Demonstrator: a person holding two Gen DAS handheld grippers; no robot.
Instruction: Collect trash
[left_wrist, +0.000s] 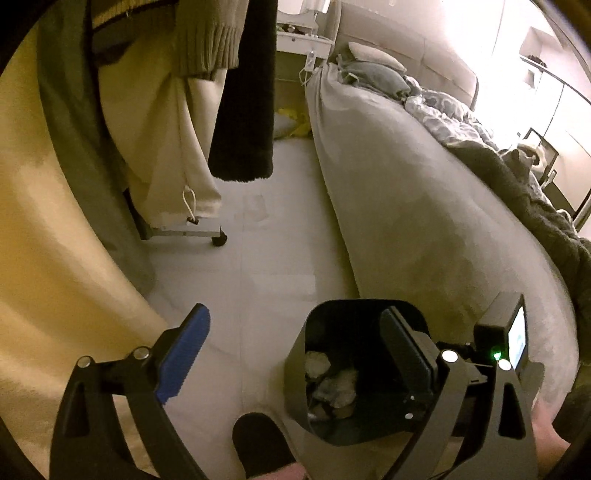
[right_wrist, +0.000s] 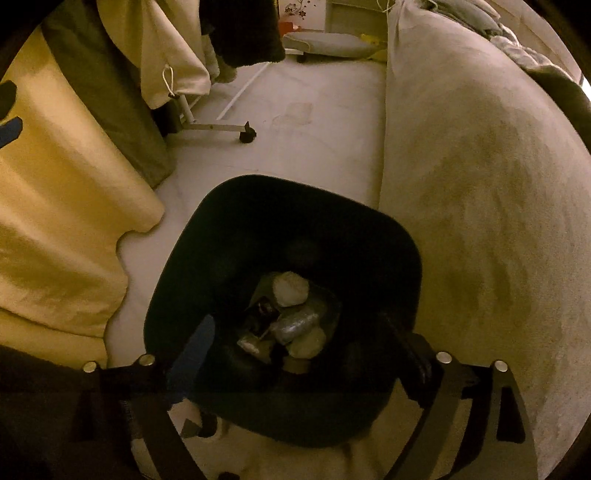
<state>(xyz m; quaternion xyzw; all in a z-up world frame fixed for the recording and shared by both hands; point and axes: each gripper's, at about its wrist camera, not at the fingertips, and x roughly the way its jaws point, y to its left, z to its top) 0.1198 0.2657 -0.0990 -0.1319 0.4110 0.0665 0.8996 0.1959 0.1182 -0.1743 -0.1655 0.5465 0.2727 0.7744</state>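
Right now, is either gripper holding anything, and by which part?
Nothing is held: the left gripper and right gripper are both open, above the black bin.

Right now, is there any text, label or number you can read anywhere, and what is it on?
None readable.
Lit screen on the device beside the trash bin: glowing, too blurred to read.
Dark wrapper among the trash in the bin: any print too small and dim.

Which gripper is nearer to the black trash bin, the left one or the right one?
Right. The right gripper hangs directly over the black trash bin, jaws open. The left gripper is higher and off to one side.
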